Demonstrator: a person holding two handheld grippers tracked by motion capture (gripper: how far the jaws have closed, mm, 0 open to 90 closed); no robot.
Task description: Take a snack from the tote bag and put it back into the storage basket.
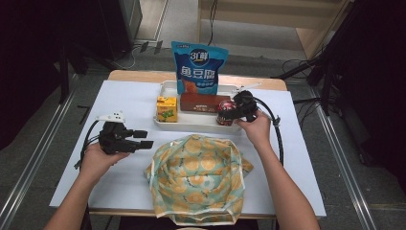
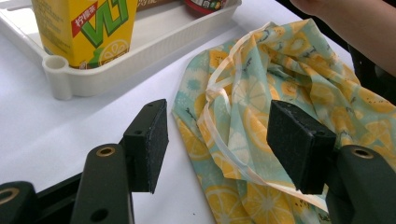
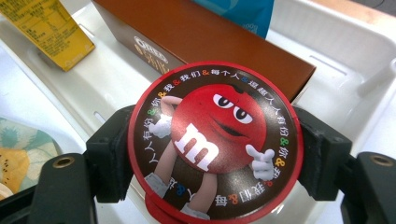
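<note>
High view: right gripper (image 1: 233,111) grips red candy tub (image 1: 225,112) at the right end of white tray (image 1: 168,86), near the desk's far edge; left gripper (image 1: 143,138) sits near the desk's left edge beside lemon-print bag (image 1: 196,177). Left gripper view: jaws wide apart, empty, bag's rim between them; yellow drink carton (image 2: 84,28) in tray. Right gripper view: jaws clamped on both sides of tub, brown box (image 3: 196,42) behind it.
</note>
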